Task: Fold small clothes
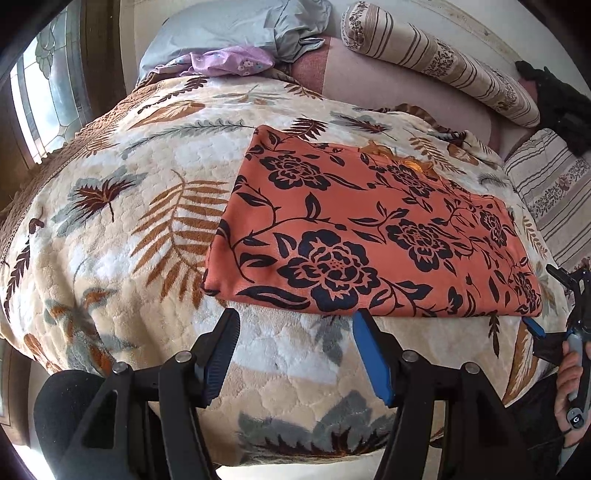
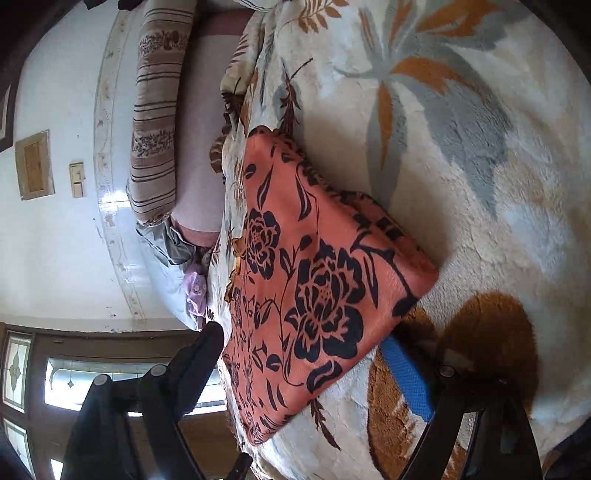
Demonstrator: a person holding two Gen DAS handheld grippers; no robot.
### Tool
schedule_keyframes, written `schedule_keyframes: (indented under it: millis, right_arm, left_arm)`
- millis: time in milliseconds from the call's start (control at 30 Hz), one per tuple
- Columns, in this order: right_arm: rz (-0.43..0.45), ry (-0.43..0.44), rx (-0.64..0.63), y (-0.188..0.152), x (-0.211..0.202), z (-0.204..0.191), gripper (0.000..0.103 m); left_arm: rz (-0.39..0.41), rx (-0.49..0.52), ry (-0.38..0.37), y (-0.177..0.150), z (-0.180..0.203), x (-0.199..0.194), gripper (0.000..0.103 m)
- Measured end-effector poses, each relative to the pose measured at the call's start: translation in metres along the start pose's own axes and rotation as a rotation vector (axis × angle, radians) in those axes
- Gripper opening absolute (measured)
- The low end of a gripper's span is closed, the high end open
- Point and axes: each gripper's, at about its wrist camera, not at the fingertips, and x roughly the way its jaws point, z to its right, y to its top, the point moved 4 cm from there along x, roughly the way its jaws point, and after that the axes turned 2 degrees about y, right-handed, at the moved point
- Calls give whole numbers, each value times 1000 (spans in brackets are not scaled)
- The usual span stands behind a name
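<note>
An orange garment with black flowers lies folded flat on a leaf-patterned fleece blanket. My left gripper stands open just short of the garment's near edge, with only blanket between its fingers. Its blue fingertip reaches that edge. At the garment's near right corner is my right gripper, held by a hand. In the right wrist view the garment lies between the wide-open jaws of my right gripper. One blue finger sits low against the blanket by the garment's edge. The black finger is on the other side, clear of the cloth.
Striped bolster pillows lie along the bed's far side, beside a grey sheet and a lilac floral cloth. A black object sits at the far right. A leaded window is at the left.
</note>
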Motion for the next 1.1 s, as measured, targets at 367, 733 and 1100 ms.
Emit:
schedule_keyframes:
  millis: [367,733,1100]
  right_arm:
    - [-5,-124,-44,8,10,-1,48]
    - [-8,-107,-95,6,9,-21,62]
    - [-53,-176,-143,5,22,-8,59]
  left_arm:
    - [12,23,-7,19,19,4,65]
    - [25,12,-50,34,30,21,65]
    - [-57,30,-19,42,48,58,65]
